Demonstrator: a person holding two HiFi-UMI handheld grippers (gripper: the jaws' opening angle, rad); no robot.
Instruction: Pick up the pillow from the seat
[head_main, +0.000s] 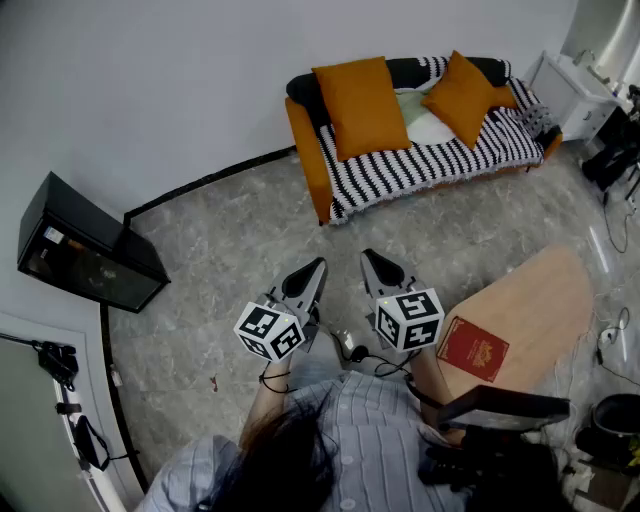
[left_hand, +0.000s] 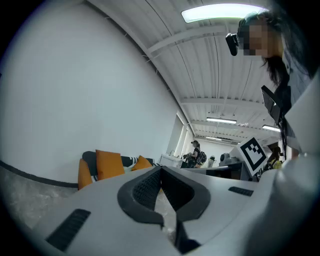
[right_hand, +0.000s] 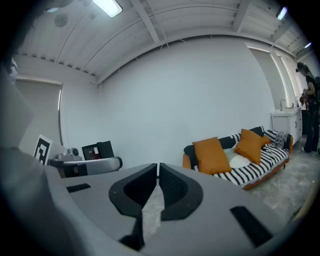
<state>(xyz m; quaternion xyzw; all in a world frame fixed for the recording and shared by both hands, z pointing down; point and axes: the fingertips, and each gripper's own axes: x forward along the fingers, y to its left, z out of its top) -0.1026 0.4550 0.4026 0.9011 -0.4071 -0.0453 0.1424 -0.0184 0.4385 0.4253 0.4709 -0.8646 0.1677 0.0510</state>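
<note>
we hold both grippers low and side by side, pointing ahead at the sofa (head_main: 305, 150). the left gripper (head_main: 314, 270) has its jaws pressed together with nothing between them. the right gripper (head_main: 374, 262) is the same, closed and empty.

the pillow (head_main: 362, 105) we take to be meant is the big orange one. it leans upright against the sofa back, well ahead of both grippers, with bare floor (head_main: 230, 240) between. a second orange pillow (head_main: 463, 97) and a pale one (head_main: 425, 118) lie ahead and further right. the task does not say which pillow, and we judge the big one the easiest to reach.

the step in hand, as we read it, is the approach, with nothing grasped yet. to do it well we should come up square to the sofa and spread the jaws before we arrive. we should go for the pillow's top edge or a corner, where the stuffing looks thin enough to pinch. a soft pillow will likely sag, so a deep bite matters. the table (head_main: 530, 300) to the right of the right gripper is one thing to steer clear of.
</note>
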